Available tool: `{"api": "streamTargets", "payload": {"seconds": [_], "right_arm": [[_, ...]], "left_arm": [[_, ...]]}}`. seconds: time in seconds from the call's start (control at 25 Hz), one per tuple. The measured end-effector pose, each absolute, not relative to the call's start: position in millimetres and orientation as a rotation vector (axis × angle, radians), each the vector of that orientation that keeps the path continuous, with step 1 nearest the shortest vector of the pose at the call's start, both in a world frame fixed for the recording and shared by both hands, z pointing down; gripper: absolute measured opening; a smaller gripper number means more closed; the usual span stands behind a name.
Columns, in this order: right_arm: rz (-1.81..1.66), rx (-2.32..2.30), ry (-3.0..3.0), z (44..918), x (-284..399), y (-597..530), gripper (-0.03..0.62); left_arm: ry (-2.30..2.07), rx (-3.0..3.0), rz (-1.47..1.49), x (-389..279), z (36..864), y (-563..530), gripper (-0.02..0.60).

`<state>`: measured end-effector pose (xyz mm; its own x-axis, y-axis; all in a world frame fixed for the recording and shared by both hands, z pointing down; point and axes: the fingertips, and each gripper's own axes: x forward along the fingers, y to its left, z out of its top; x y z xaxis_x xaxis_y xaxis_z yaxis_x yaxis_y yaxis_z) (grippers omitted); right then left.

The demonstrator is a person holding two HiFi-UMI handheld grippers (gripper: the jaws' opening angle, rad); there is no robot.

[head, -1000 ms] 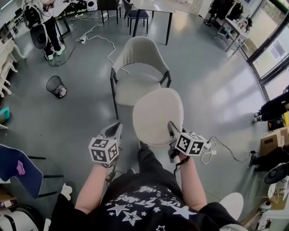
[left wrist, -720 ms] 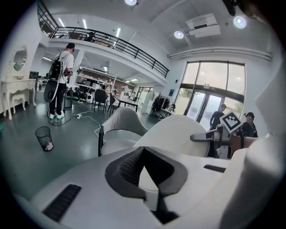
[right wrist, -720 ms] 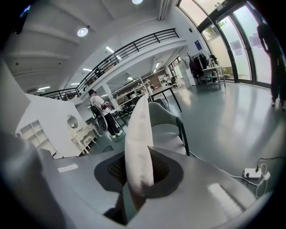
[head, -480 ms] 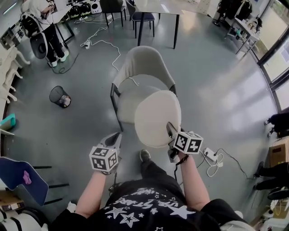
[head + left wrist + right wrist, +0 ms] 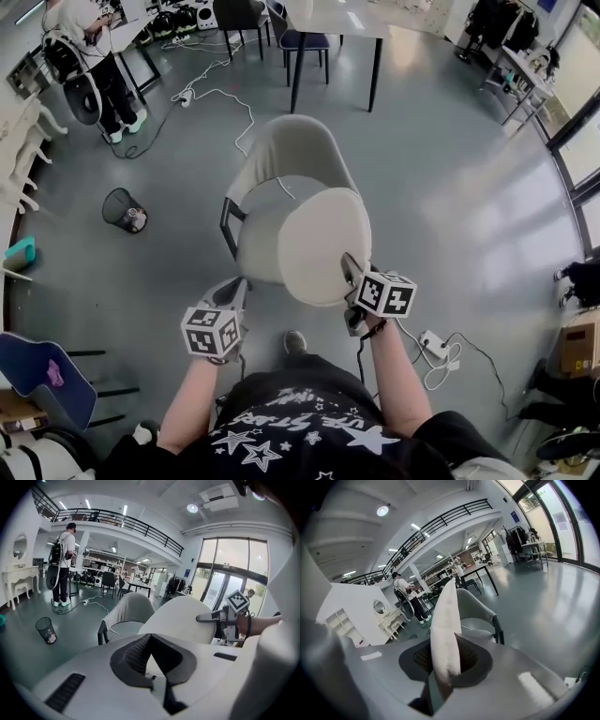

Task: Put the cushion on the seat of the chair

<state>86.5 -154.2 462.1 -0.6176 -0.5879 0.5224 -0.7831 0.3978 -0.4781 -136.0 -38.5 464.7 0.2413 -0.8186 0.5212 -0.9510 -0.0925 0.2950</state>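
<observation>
Room bright; daylight through glass doors (image 5: 234, 573) at right, plus ceiling lamp (image 5: 382, 511) and strip lights (image 5: 87, 503), all blown out white. Glossy floor (image 5: 450, 141) carries broad pale glare toward window side. Shadows weak, soft-edged. Strong fisheye bend in every view; straight lines curve near edges. Gripper views ringed by black vignette. Cushion (image 5: 445, 634) edge close to lens soft, slightly out of focus; far room fairly sharp.

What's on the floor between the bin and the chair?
Bare floor only, from bin to chair; head view and left gripper view both show it.
</observation>
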Motion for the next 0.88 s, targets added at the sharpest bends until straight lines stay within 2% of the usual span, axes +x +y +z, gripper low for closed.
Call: {"api": "streamTargets", "payload": {"seconds": [0.48,0.88], "right_arm": [[1.129,1.179,-2.357,489,77,-183,0.051],[1.148,1.314,-2.267,494,51,-211,0.051]], "left_arm": [[-1.676,1.906,0.335,-159,463,-77,0.008],[-1.529,1.941,0.377,-193,495,-133,0.008]]}}
